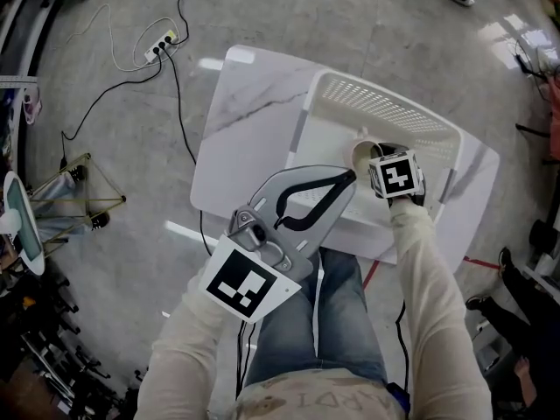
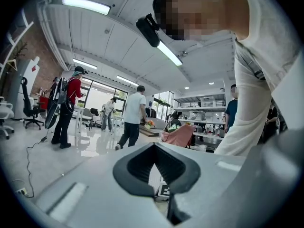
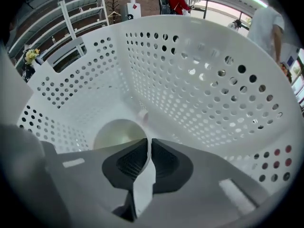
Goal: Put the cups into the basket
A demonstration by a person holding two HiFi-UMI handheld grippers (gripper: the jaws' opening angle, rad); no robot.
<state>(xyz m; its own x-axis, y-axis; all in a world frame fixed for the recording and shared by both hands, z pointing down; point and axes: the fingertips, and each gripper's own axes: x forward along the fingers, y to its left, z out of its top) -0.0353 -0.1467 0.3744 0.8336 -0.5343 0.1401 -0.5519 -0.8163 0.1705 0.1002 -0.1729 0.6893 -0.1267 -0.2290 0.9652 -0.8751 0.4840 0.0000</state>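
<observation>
The fingers (image 3: 166, 164) of the right gripper (image 3: 148, 148) are clenched on the wall of a cup (image 3: 118, 134), one pad inside the rim and one outside. The largest item in the head view is the white marbled surface (image 1: 254, 103), which stands on a grey floor (image 1: 105, 86). On this surface sits the white perforated basket (image 1: 385, 94), occupying its right half, with one long side toward the person. The right gripper (image 1: 378, 166) reaches down into the basket from the near side, its marker cube uppermost. The right gripper view shows the basket (image 3: 204, 80) walls curving round on all sides. The left gripper (image 1: 350, 178) is held above the person's lap, well apart from the cup. Its tip points toward the basket's near wall. Its fingers meet at the tips with nothing grasped, leaving an open loop behind the tips; the left gripper view confirms this, with the left gripper (image 2: 153, 148) aimed up at the room and ceiling lights. The cup (image 1: 363, 154) is inside the basket, tilted, with its pale opening toward the camera. Contact between the cup and the basket floor cannot be determined.
</observation>
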